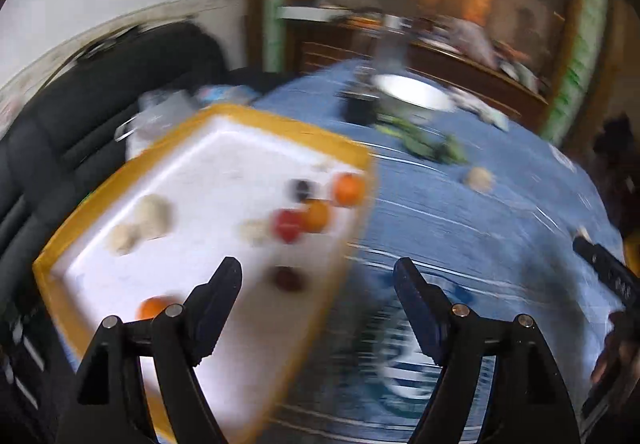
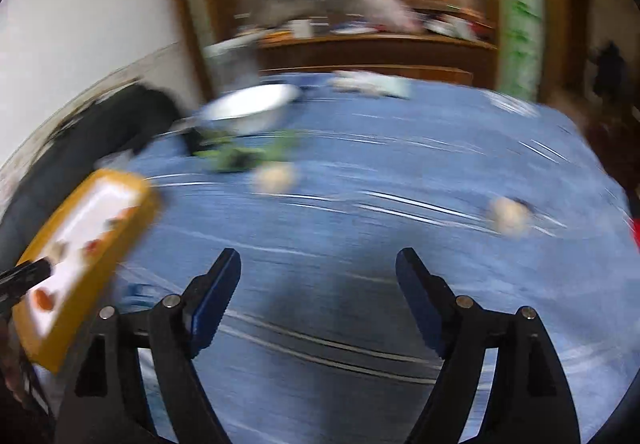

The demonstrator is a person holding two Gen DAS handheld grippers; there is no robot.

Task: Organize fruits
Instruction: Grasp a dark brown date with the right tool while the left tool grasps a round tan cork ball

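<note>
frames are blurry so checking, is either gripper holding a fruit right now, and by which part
Nothing is held. The left gripper and the right gripper both stand open with empty space between their fingers, above the blue tablecloth.

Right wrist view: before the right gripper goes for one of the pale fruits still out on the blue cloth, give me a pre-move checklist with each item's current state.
1. Right gripper open and empty: ok, jaws spread, nothing between them.
2. Left gripper open and empty: ok.
3. Target in view: ok, a pale fruit lies on the blue cloth to the right; another pale fruit lies farther back.
4. Path to the nearer fruit: ok, only bare cloth shows between.
5. Room in the yellow-rimmed tray: ok, bare white floor shows among the fruits.
6. Image sharp enough to aim: not ok, both views are motion-blurred.
</note>
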